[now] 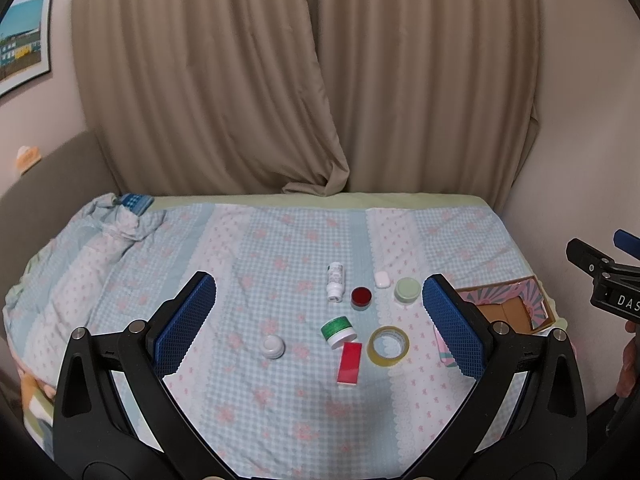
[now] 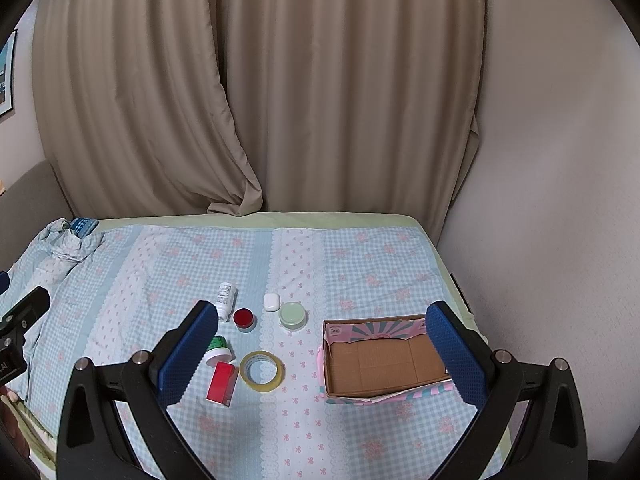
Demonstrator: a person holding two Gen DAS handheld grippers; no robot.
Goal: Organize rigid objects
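Left wrist view: left gripper (image 1: pixel 320 320) held above the bed, jaws spread wide, nothing between them. On the checked quilt (image 1: pixel 248 248), eight loose items: one white bottle (image 1: pixel 335 287) lying down, one red-lidded jar (image 1: pixel 361 297), one white earbud case (image 1: pixel 382 279), one pale green jar (image 1: pixel 407 290), one green-and-white jar (image 1: pixel 338 331) tipped on its side, one red box (image 1: pixel 350 363) touching it on the near side, one tape roll (image 1: pixel 388 346) just right of the box, one white round container (image 1: pixel 273 346) off alone to the left. Cardboard box (image 1: pixel 508 310) at far right, partly behind the right pad; contents not fully visible here. Right gripper (image 1: pixel 608 280) at the right edge; cannot tell its jaw state from here. Right wrist view: right gripper (image 2: pixel 322 356) jaws also wide apart, holding nothing. One cardboard box (image 2: pixel 384 390), open top, bare brown floor, nothing inside. The same cluster lies left of it, well apart from the box; the white round container is out of sight.
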